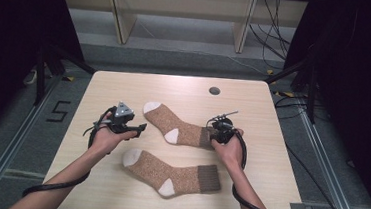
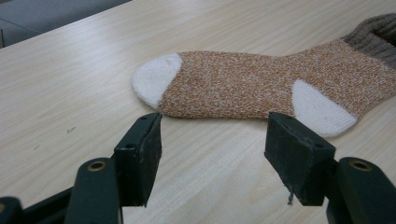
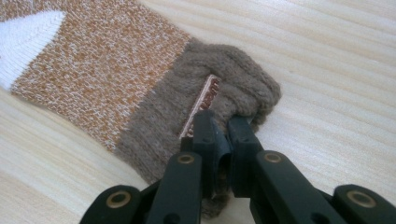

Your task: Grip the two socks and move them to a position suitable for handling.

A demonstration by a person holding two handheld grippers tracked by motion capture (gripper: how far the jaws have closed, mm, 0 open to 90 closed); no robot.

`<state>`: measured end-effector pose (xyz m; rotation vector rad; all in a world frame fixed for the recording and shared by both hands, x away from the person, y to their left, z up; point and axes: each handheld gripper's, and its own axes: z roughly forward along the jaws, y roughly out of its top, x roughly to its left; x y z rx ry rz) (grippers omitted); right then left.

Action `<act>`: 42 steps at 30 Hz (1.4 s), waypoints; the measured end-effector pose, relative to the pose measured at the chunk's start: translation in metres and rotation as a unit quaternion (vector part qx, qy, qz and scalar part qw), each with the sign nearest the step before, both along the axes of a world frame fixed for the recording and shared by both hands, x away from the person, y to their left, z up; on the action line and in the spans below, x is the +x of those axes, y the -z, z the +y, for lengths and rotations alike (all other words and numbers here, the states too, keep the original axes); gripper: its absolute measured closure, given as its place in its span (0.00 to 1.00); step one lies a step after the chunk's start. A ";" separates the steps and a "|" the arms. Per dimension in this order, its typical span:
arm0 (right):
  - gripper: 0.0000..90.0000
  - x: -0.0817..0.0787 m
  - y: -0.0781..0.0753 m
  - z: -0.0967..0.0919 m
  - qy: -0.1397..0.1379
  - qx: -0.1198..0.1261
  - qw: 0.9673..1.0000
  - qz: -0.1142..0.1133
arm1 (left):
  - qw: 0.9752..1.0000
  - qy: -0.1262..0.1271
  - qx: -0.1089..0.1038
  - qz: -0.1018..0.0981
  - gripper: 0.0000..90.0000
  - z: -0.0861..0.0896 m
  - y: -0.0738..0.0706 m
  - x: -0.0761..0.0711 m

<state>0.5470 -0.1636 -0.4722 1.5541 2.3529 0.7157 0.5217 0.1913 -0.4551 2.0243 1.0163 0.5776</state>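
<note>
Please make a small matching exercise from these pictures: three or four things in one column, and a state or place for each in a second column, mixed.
1. left gripper
2. right gripper
3. far sock
4. near sock

a. lies free, nearest the person
b. jaws open above bare table
c. pinched at its brown cuff
d. jaws shut on a cuff

Pairs: 1-b, 2-d, 3-c, 4-a

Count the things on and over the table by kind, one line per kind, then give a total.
Socks: 2, the far sock and the near sock
Grippers: 2, the left gripper and the right gripper
Total: 4
</note>
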 end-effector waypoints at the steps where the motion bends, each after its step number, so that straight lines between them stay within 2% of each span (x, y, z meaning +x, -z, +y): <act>1: 0.95 0.001 0.000 -0.001 -0.003 0.003 1.000 -0.006 | 1.000 0.001 0.003 0.000 0.40 0.000 0.000 -0.001; 4: 0.95 0.000 -0.001 -0.002 -0.006 -0.001 1.000 -0.001 | 1.000 -0.001 -0.001 -0.001 0.40 0.000 0.001 -0.001; 6: 0.95 -0.001 -0.003 -0.001 -0.010 0.001 1.000 -0.006 | 1.000 0.001 0.015 0.005 0.40 0.002 0.001 -0.002; 10: 0.96 -0.003 -0.006 0.000 -0.011 0.005 1.000 -0.008 | 1.000 0.001 0.009 0.004 0.40 0.002 0.005 -0.002; 12: 0.96 -0.003 -0.007 0.000 -0.016 0.005 1.000 -0.008 | 1.000 -0.002 0.012 0.003 0.40 0.002 0.005 -0.001; 13: 0.96 -0.004 -0.007 -0.001 -0.021 -0.001 1.000 -0.015 | 1.000 -0.002 0.016 0.006 0.40 0.002 0.005 0.000; 14: 0.96 -0.005 -0.008 0.000 -0.015 0.005 1.000 -0.010 | 1.000 -0.005 0.016 0.004 0.40 0.001 0.005 0.001; 15: 0.96 -0.007 -0.009 0.001 -0.017 0.005 1.000 -0.009 | 1.000 -0.006 0.013 0.000 0.41 0.000 0.006 0.004; 18: 0.96 -0.006 -0.008 0.000 -0.025 -0.002 1.000 -0.012 | 1.000 -0.004 0.022 0.001 0.41 -0.002 0.006 0.016; 19: 0.96 -0.006 -0.008 0.000 -0.024 -0.001 1.000 -0.011 | 1.000 -0.008 0.014 -0.004 0.40 -0.006 0.008 0.020; 20: 0.96 -0.006 -0.007 0.001 -0.023 0.000 1.000 -0.011 | 1.000 0.000 0.031 -0.002 0.40 -0.006 0.008 0.026; 21: 0.96 -0.006 -0.006 0.000 -0.030 -0.004 0.999 -0.011 | 1.000 -0.005 0.022 -0.007 0.39 -0.010 0.011 0.031; 22: 0.96 -0.006 -0.006 0.000 -0.030 -0.004 0.999 -0.011 | 0.999 0.000 0.033 -0.007 0.39 -0.010 0.011 0.035; 25: 0.96 -0.007 -0.005 0.001 -0.022 0.002 1.000 -0.007 | 1.000 -0.009 0.020 -0.008 0.39 -0.016 0.017 0.051; 26: 0.96 -0.006 -0.004 0.000 -0.032 -0.004 0.999 -0.015 | 1.000 -0.010 0.024 -0.005 0.39 -0.017 0.020 0.057; 27: 0.96 -0.007 -0.005 0.001 -0.024 0.001 1.000 -0.005 | 1.000 -0.010 0.026 -0.006 0.39 -0.018 0.023 0.062; 28: 0.96 -0.007 -0.005 0.001 -0.025 0.002 1.000 -0.006 | 1.000 -0.014 0.015 -0.004 0.40 -0.019 0.027 0.069; 29: 0.96 -0.007 -0.005 0.000 -0.025 0.001 1.000 -0.009 | 1.000 -0.014 0.018 0.002 0.41 -0.018 0.028 0.071; 30: 0.96 -0.007 -0.004 0.001 -0.022 0.004 1.000 -0.007 | 1.000 -0.019 0.008 0.005 0.41 -0.020 0.031 0.074; 31: 0.96 -0.007 -0.004 0.001 -0.022 0.004 1.000 -0.007 | 1.000 -0.019 0.008 0.005 0.41 -0.020 0.031 0.074; 32: 0.96 -0.008 -0.004 0.001 -0.024 0.002 1.000 -0.004 | 1.000 -0.023 -0.005 0.006 0.41 -0.023 0.035 0.076; 33: 0.96 -0.008 -0.004 0.001 -0.024 0.002 1.000 -0.004 | 1.000 -0.014 0.012 0.011 0.41 -0.022 0.036 0.076; 36: 0.96 -0.008 -0.004 0.001 -0.024 0.003 1.000 -0.004 | 1.000 -0.013 0.013 0.020 0.41 -0.025 0.041 0.078; 37: 0.96 -0.008 -0.004 0.001 -0.024 0.004 1.000 -0.004 | 1.000 -0.022 0.000 0.020 0.41 -0.028 0.045 0.079; 40: 0.96 -0.008 -0.004 0.001 -0.023 0.004 1.000 -0.003 | 0.999 -0.027 -0.004 0.025 0.40 -0.030 0.048 0.080; 42: 0.95 -0.008 -0.003 0.001 -0.027 0.003 1.000 -0.007 | 0.999 -0.021 0.009 0.036 0.40 -0.029 0.047 0.082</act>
